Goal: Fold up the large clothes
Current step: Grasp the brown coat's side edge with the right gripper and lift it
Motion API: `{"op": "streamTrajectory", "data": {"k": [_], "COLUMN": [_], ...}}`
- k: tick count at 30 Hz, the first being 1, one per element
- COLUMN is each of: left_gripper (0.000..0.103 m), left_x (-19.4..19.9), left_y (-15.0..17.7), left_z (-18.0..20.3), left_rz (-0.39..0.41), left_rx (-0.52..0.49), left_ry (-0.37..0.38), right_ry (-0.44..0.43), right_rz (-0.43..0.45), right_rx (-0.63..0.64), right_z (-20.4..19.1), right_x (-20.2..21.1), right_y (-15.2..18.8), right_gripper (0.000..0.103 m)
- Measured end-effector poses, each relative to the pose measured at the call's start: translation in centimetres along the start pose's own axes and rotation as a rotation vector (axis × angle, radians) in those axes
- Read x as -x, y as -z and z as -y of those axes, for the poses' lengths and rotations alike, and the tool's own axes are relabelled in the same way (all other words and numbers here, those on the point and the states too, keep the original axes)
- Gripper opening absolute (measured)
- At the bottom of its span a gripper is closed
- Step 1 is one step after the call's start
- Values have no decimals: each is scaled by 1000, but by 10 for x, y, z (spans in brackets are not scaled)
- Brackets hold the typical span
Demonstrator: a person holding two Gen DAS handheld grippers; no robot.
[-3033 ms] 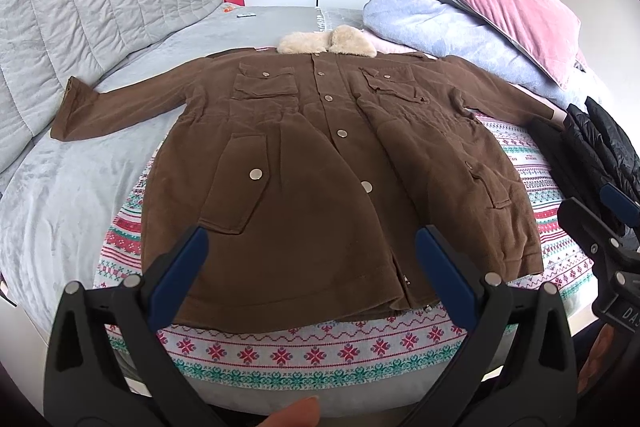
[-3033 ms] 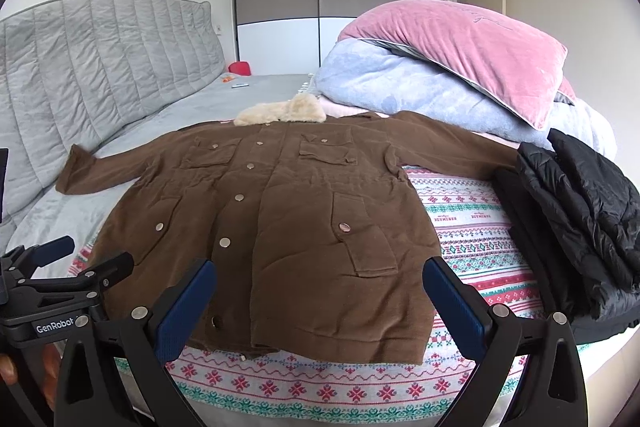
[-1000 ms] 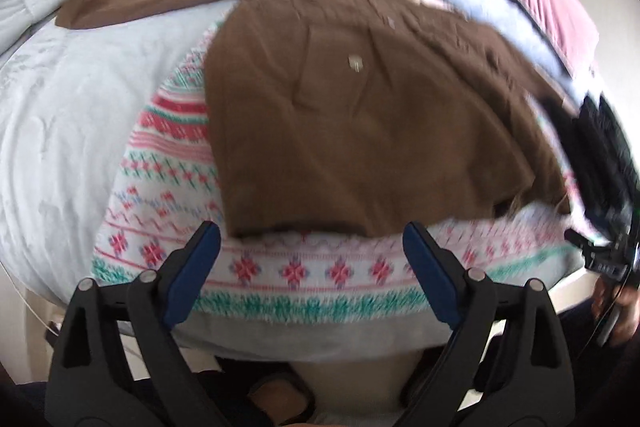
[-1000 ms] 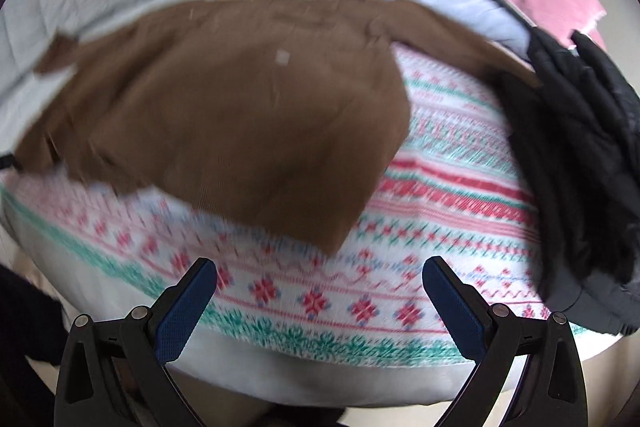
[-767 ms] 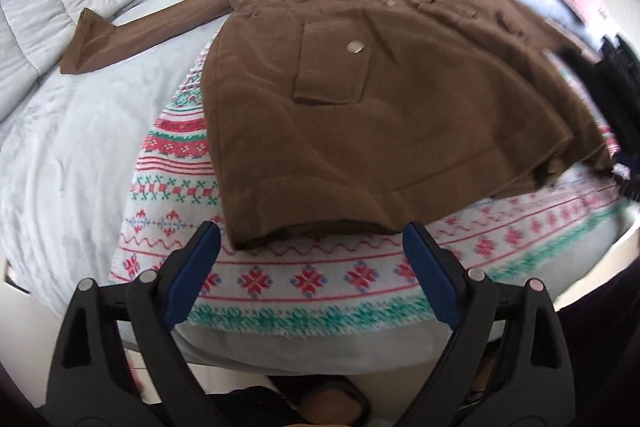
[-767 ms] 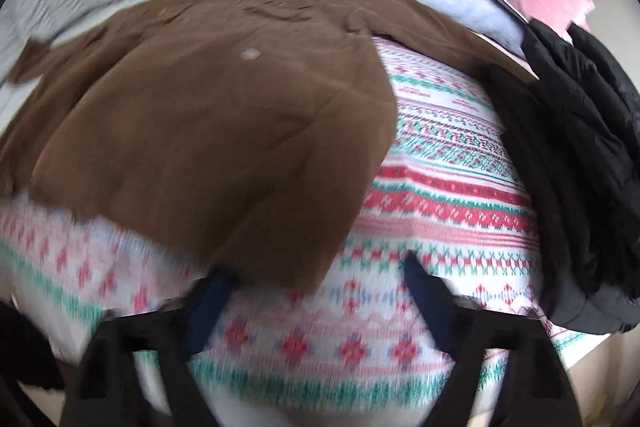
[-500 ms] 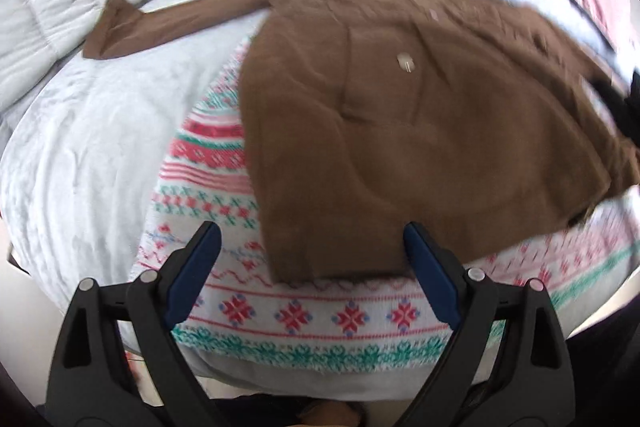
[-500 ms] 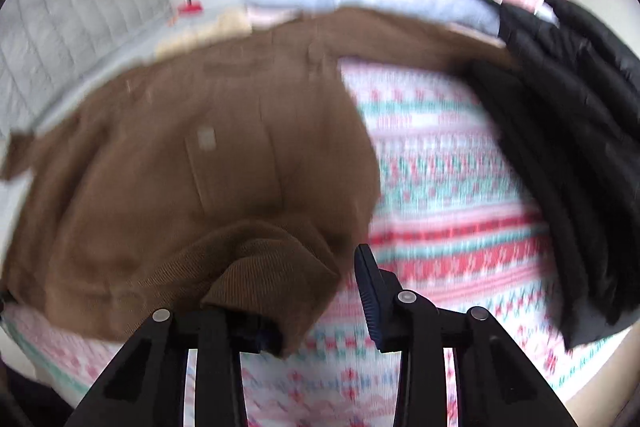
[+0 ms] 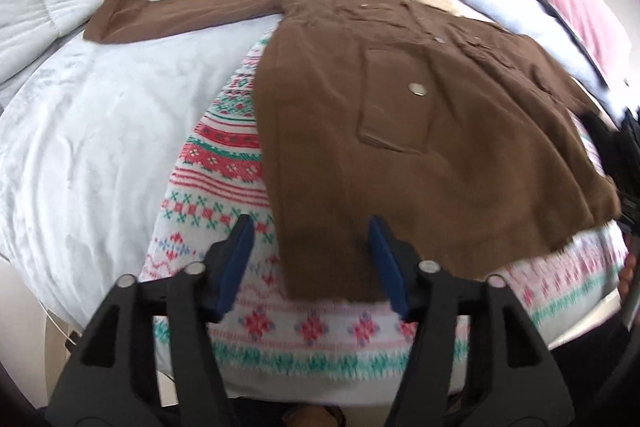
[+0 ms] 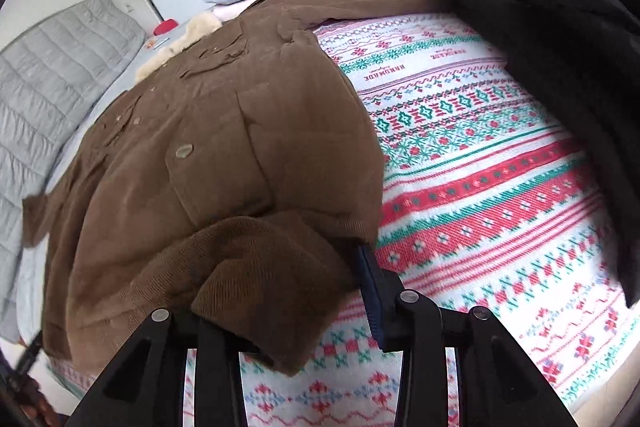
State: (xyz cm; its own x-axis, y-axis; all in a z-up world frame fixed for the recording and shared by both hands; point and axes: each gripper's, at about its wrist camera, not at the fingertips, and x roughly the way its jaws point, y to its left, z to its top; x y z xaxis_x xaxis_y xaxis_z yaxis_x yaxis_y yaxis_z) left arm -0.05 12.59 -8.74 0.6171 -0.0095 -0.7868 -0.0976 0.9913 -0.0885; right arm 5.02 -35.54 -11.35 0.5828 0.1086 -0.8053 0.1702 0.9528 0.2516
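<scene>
Starting at the far left, the brown coat (image 9: pixel 420 131) has its sleeve (image 9: pixel 188 15) stretched out over the grey bedspread (image 9: pixel 92 131), while the body lies front-up w/ buttons showing on the patterned blanket (image 9: pixel 216 163) on the bed. Your left gripper (image 9: pixel 310 259) is released, jaws apart, straddling the left hem corner (image 9: pixel 320 267) but not yet pinching it. That corner is the spot to take. Over on the right, your right gripper (image 10: pixel 288 291) is clenched on the other hem corner (image 10: pixel 256 267), cloth bunched up and draped over the jaws. Looks like thick corduroy w/ a fur collar (image 10: pixel 180 43), so expect it soft and floppy but heavy; it'll sag in the middle and drag on the fuzzy blanket rather than slide. Grab deep, thru the hem seam, not just the edge, and lift both corners level so the weight doesn't pull it out. Black jacket (image 10: pixel 560 47) sits close at the right, keep clear of it
</scene>
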Motion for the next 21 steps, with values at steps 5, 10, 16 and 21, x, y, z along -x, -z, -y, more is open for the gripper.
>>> {"op": "streamTrajectory", "data": {"k": [5, 10, 16, 21], "left_gripper": [78, 78, 78, 28], "left_x": [12, -4, -14, -18], "left_y": [15, 35, 17, -10], "left_z": [6, 22, 14, -3], "left_rz": [37, -45, -36, -47], "left_rx": [-106, -313, -232, -43], "left_ry": [-19, -73, -109, -18], "right_ry": [-30, -37, -9, -73], "right_rz": [0, -13, 8, 73], "right_rx": [2, 4, 35, -8], "right_z": [4, 6, -9, -6], "right_x": [0, -6, -13, -1], "right_y": [5, 3, -4, -19], "right_gripper": [38, 38, 30, 12]}}
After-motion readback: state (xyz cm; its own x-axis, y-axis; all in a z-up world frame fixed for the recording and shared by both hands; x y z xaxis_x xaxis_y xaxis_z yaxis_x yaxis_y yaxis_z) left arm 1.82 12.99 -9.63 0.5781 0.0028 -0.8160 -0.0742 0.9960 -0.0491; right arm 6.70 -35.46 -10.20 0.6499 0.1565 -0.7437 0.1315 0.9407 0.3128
